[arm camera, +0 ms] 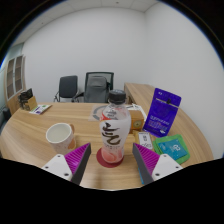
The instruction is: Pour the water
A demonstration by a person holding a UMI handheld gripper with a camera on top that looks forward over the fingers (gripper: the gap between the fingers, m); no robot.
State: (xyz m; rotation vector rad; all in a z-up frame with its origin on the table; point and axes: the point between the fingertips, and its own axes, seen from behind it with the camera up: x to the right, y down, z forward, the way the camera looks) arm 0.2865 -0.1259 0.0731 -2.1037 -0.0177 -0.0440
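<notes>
bottle (113,130) stands upright between open claw (113,163) fingers.

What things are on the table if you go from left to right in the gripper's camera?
White cup → clear bottle, standing between the open gripper fingers → purple pouch → teal packet.

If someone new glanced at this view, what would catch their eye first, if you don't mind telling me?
First, the clear bottle with a dark cap and bold black characters, standing on a red coaster just ahead of the open gripper, between its fingers but untouched. Next, the white mug beside it on the wooden table. Then the purple pouch, upright on the bottle's other side.
</notes>
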